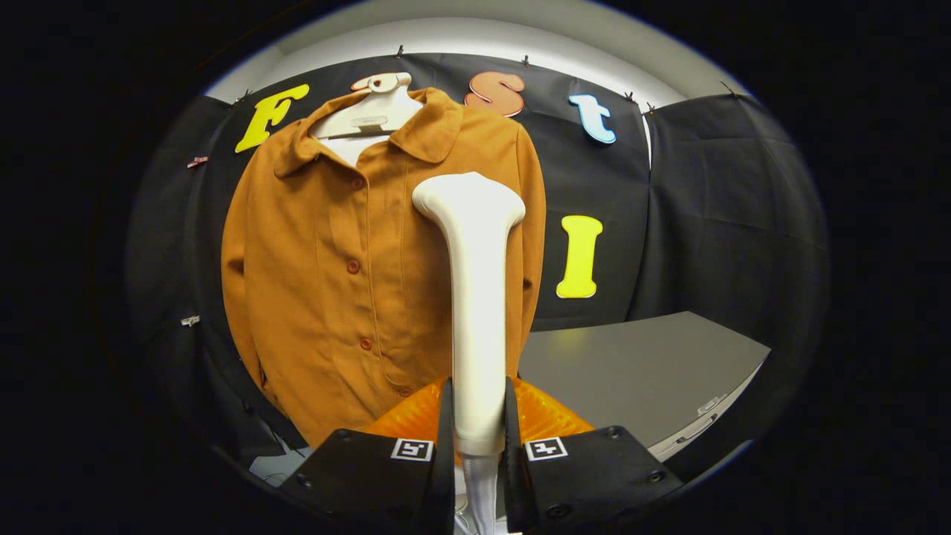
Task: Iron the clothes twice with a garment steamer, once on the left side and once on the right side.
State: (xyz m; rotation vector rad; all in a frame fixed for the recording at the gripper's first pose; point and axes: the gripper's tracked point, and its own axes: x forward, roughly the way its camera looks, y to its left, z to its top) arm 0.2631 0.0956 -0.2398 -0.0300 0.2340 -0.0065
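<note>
An orange-brown buttoned jacket hangs on a white hanger against the booth wall, its front facing me. My gripper is shut on the handle of a white garment steamer, which stands upright between the fingers. The steamer's wide head rises in front of the jacket's right half, at chest height. I cannot tell whether the head touches the cloth.
A grey table stands to the right of the jacket, beyond the fingers, with a pale strip near its front edge. The jacket's lower hem hangs just ahead of the fingers.
</note>
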